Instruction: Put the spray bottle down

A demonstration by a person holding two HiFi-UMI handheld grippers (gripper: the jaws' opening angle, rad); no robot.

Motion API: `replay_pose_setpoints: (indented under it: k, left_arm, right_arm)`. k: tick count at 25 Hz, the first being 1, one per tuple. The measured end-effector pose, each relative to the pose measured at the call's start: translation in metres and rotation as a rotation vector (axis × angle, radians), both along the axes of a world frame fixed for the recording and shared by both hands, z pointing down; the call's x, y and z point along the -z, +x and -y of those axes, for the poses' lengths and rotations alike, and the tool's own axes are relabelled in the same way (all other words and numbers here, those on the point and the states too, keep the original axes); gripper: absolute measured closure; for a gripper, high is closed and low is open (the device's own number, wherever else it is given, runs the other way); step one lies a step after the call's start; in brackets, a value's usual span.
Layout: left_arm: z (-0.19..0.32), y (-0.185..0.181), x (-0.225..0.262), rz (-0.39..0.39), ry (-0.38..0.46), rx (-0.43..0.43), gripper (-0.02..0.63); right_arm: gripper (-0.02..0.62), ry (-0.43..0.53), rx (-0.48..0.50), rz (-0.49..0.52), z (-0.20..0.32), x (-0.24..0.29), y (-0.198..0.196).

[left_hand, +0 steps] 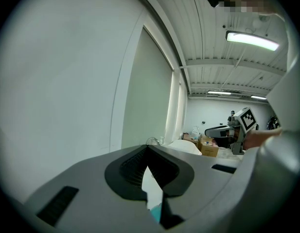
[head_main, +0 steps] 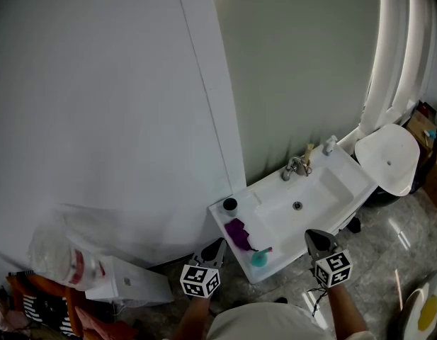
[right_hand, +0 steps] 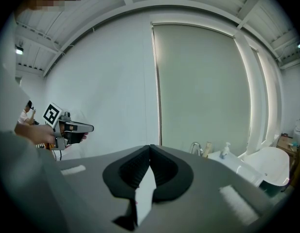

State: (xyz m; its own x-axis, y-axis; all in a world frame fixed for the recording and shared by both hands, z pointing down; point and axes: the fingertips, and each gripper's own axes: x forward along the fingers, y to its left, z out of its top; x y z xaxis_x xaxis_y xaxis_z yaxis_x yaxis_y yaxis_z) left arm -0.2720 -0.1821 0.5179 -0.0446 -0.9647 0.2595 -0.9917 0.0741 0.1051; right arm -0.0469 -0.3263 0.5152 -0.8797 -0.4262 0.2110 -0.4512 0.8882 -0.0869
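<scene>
Head view, white sink (head_main: 343, 170), spray bottle (head_main: 259, 258), grey wall (head_main: 98, 83)

Both grippers are held low in front of the body, side by side and well apart, pointing forward and slightly down. On the left gripper (head_main: 217, 246) the jaws meet at the tips with nothing between them. On the right gripper (head_main: 316, 236) the jaws are likewise tip to tip and empty. The left cube (head_main: 200, 280) and right cube (head_main: 333, 269) face up. The left forearm (head_main: 192, 319) and right forearm (head_main: 343, 309) reach forward from the bottom edge. The left hand (right_hand: 37, 132) and right hand (left_hand: 259, 139) wrap the grips.
</scene>
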Motion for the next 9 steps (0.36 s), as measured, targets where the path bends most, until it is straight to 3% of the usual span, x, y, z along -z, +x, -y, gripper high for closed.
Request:
replay_pose_setpoints:
  k: [9]
  left_arm:
    - [0.0016, -0.0010, 0.0014, -0.005, 0.002, -0.005, 0.600]
  right_arm:
    - [0.584, 0.006, -0.002, 0.000, 0.0016, 0.0048, -0.0008]
